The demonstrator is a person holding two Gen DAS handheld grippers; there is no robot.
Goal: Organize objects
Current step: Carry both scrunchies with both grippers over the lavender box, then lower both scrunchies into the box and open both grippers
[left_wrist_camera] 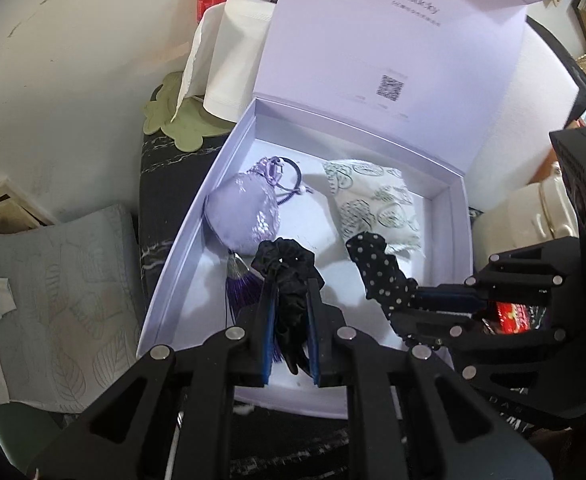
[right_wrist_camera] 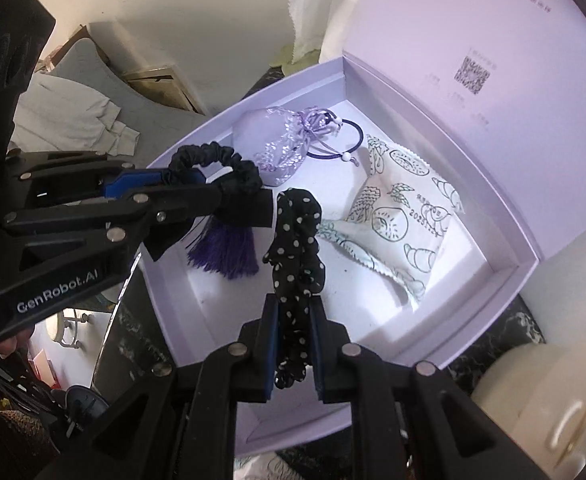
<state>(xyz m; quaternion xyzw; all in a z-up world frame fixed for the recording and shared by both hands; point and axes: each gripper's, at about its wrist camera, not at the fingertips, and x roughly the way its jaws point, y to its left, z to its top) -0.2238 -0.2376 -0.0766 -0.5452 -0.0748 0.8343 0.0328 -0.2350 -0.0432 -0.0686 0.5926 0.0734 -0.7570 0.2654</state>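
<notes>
Pinching soft, light scrunchies mid-band over the lilac box (left_wrist_camera: 165, 280): left hand-held gripper (left_wrist_camera: 290, 320) clamps the black scrunchie (left_wrist_camera: 287, 276), right hand-held gripper (right_wrist_camera: 293, 340) the polka-dot scrunchie (right_wrist_camera: 295, 248).

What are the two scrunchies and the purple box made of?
Black scrunchie, in the left claw: probably satin, since its gathered folds shine a little. Polka-dot scrunchie, in the right claw: looks like thin matte woven cloth, crinkled. Purple box: seems stiff cardboard with smooth matte paper, given its straight walls.

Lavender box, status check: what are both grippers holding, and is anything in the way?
Left gripper shut on black scrunchie. Right gripper shut on polka-dot scrunchie. Both over open lavender box. Sachet, printed packet underneath.
</notes>
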